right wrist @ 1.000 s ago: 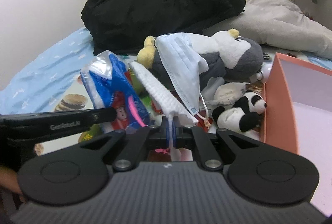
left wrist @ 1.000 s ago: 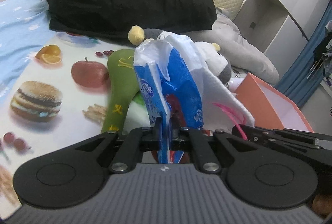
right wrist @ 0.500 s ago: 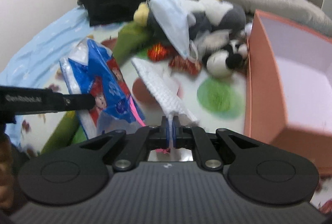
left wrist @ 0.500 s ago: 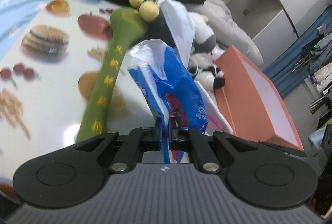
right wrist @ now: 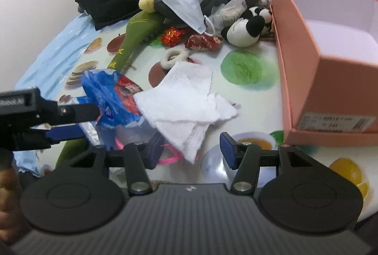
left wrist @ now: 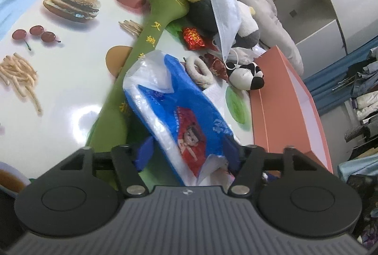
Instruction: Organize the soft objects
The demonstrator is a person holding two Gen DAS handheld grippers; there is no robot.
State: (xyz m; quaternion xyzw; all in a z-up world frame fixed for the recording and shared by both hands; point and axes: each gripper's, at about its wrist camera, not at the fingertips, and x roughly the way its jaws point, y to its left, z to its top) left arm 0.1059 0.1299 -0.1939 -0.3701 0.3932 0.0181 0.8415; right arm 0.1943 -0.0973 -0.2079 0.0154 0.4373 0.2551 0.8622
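You've just been opening both sets of fingers, dropping the blue plastic tissue pack [left wrist: 182,111] and white paper towel [right wrist: 186,104], so next grab something for the pink cardboard box [right wrist: 307,52].

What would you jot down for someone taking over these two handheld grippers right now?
Left gripper: jaws have just been opening; the blue tissue pack lies between them, released.
Right gripper: also just opened; the white tissue lies loose on the mat.
Pink box: nothing visible inside.
Left to sort: face mask, plush toys, white scrunchie, green cushion.
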